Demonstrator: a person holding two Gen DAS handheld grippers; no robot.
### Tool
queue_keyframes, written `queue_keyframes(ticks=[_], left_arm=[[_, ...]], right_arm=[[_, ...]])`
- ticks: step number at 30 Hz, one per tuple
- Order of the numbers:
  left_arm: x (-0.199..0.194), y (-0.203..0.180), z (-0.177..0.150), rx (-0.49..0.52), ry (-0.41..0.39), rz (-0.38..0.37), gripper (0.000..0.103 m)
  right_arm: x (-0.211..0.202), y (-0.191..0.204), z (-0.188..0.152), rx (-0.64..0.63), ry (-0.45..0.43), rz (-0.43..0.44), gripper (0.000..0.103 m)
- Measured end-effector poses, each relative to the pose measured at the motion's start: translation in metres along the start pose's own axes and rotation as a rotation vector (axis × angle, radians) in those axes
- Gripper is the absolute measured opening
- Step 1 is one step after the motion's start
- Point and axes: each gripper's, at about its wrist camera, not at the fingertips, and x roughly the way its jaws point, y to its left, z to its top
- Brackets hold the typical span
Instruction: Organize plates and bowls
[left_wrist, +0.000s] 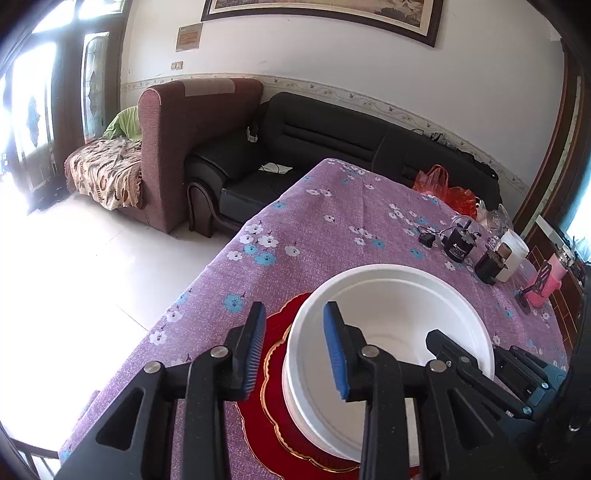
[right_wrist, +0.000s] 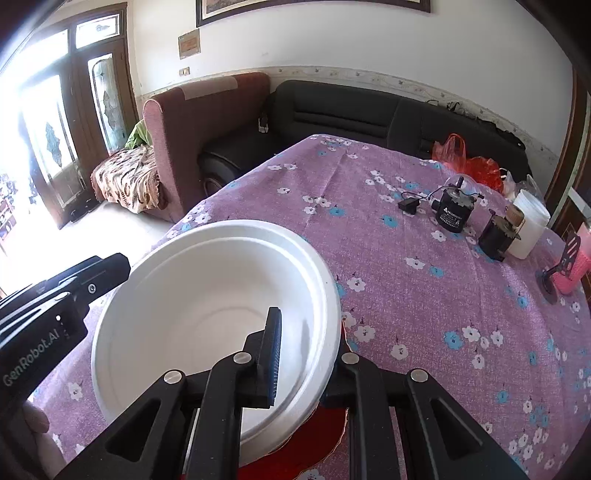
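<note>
A white foam bowl (left_wrist: 388, 317) sits on a red plate with a gold scalloped rim (left_wrist: 273, 417) on the purple floral tablecloth. My left gripper (left_wrist: 295, 347) is open: its jaws straddle the bowl's near-left rim, one pad inside and one outside, with a clear gap. My right gripper (right_wrist: 306, 354) straddles the bowl's (right_wrist: 207, 295) right rim, one blue pad inside; the outer finger is hidden under the rim, so its grip is unclear. The red plate (right_wrist: 321, 439) shows below the bowl. The left gripper's body (right_wrist: 55, 306) is at the left edge.
At the far right of the table (right_wrist: 443, 295) stand two small black motors (right_wrist: 452, 210), a black adapter, a white cup (right_wrist: 528, 225), a pink item (right_wrist: 576, 262) and red plastic bags (right_wrist: 476, 162). Sofas (left_wrist: 314, 147) stand behind; the table's left edge drops to the floor.
</note>
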Motion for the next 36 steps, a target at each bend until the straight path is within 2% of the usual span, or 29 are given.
queue_keyframes(ticks=[1, 2, 6, 7, 8, 9, 14, 18, 21, 25, 27, 29, 32, 36], left_arm=[[-0.003, 0.001, 0.0, -0.003, -0.007, -0.001, 0.039], [-0.005, 0.001, 0.001, -0.006, -0.014, -0.004, 0.041], [-0.019, 0.006, 0.0, -0.023, -0.043, -0.022, 0.053], [-0.022, 0.008, 0.0, -0.028, -0.048, -0.027, 0.056], [-0.025, 0.009, 0.0, -0.034, -0.052, -0.033, 0.057], [-0.028, 0.011, -0.001, -0.038, -0.056, -0.039, 0.058], [-0.042, 0.015, -0.004, -0.055, -0.076, -0.058, 0.06], [-0.063, 0.014, -0.006, -0.042, -0.139, -0.035, 0.071], [-0.088, 0.011, -0.011, -0.033, -0.241, 0.016, 0.083], [-0.13, 0.003, -0.017, -0.037, -0.43, 0.121, 0.103], [-0.152, -0.003, -0.023, -0.039, -0.518, 0.154, 0.103], [-0.165, -0.01, -0.028, -0.041, -0.563, 0.17, 0.103], [-0.17, -0.02, -0.033, -0.056, -0.538, 0.196, 0.103], [-0.151, -0.036, -0.038, -0.034, -0.417, 0.156, 0.103]], right_arm=[[0.0, 0.001, -0.001, -0.001, -0.007, -0.005, 0.019], [0.0, 0.001, -0.001, 0.005, -0.013, 0.002, 0.025], [-0.006, 0.005, -0.001, 0.024, -0.057, 0.037, 0.058], [-0.008, 0.006, -0.001, 0.022, -0.072, 0.041, 0.063], [-0.011, 0.007, 0.0, 0.021, -0.086, 0.035, 0.073], [-0.014, 0.009, 0.0, 0.018, -0.102, 0.028, 0.08], [-0.027, 0.01, 0.005, 0.01, -0.149, 0.001, 0.08], [-0.045, -0.001, 0.006, 0.06, -0.189, 0.011, 0.08], [-0.063, -0.011, 0.002, 0.103, -0.221, 0.01, 0.08], [-0.092, -0.024, -0.011, 0.133, -0.288, -0.026, 0.082], [-0.11, -0.029, -0.022, 0.138, -0.338, -0.072, 0.093], [-0.125, -0.031, -0.036, 0.139, -0.394, -0.15, 0.103], [-0.136, -0.036, -0.058, 0.121, -0.449, -0.224, 0.103], [-0.129, -0.043, -0.073, 0.115, -0.362, -0.213, 0.103]])
